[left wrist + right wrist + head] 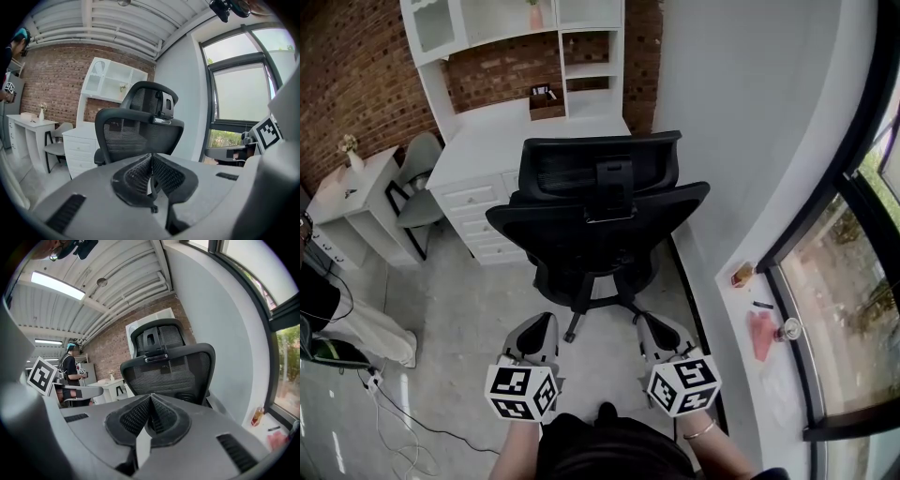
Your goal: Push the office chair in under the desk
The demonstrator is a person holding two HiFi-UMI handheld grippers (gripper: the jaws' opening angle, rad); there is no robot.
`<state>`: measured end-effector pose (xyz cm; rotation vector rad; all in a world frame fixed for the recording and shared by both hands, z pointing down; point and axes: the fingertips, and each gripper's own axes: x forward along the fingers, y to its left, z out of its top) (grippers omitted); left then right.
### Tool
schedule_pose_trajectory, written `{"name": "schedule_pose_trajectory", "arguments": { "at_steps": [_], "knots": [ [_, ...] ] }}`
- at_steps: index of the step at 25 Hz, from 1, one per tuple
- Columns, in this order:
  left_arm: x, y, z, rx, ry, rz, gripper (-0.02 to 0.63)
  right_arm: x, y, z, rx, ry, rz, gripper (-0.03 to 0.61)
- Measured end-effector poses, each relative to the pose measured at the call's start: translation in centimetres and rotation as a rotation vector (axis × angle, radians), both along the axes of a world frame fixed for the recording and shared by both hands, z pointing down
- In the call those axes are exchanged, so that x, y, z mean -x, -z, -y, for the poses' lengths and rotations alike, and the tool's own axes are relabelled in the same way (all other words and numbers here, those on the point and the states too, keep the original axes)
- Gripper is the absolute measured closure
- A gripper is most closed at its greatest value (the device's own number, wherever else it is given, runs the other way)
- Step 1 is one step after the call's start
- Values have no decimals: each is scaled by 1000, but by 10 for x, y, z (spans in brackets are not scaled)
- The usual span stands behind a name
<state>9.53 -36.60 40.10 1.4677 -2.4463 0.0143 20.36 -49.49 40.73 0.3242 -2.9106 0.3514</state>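
A black mesh office chair (598, 216) stands with its back to me, in front of a white desk (492, 145) with drawers and a shelf unit. Its backrest (136, 133) fills the middle of the left gripper view, and the same backrest (171, 369) shows in the right gripper view. My left gripper (536, 336) is held low at the near left of the chair base, jaws shut with nothing between them. My right gripper (661, 336) is at the near right, also shut and empty. Neither touches the chair.
A white wall (741, 141) and a window sill (759, 319) with small items run along the right. A grey chair (417, 183) and a white side table (347, 197) stand at the left. Cables (394, 412) lie on the floor at lower left. A person (70, 369) stands behind.
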Motion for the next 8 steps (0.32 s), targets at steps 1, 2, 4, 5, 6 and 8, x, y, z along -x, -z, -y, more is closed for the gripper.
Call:
{"name": "schedule_pose_trajectory", "arguments": {
  "at_steps": [1, 2, 4, 5, 6, 8],
  "knots": [
    [-1, 1, 0, 1, -1, 2, 597, -1, 0, 0, 1, 0, 1, 574],
    [-1, 1, 0, 2, -1, 4, 597, -2, 0, 0, 2, 0, 3, 574],
    [-3, 2, 0, 5, 0, 5, 597, -3, 1, -1, 4, 2, 4, 574],
    [-4, 2, -1, 6, 0, 5, 597, -4, 1, -2, 4, 3, 5, 574],
    [-5, 2, -1, 8, 0, 5, 597, -5, 2, -2, 5, 3, 6, 575],
    [-8, 2, -2, 12, -2, 6, 597, -7, 3, -3, 7, 3, 9, 574]
  ]
}}
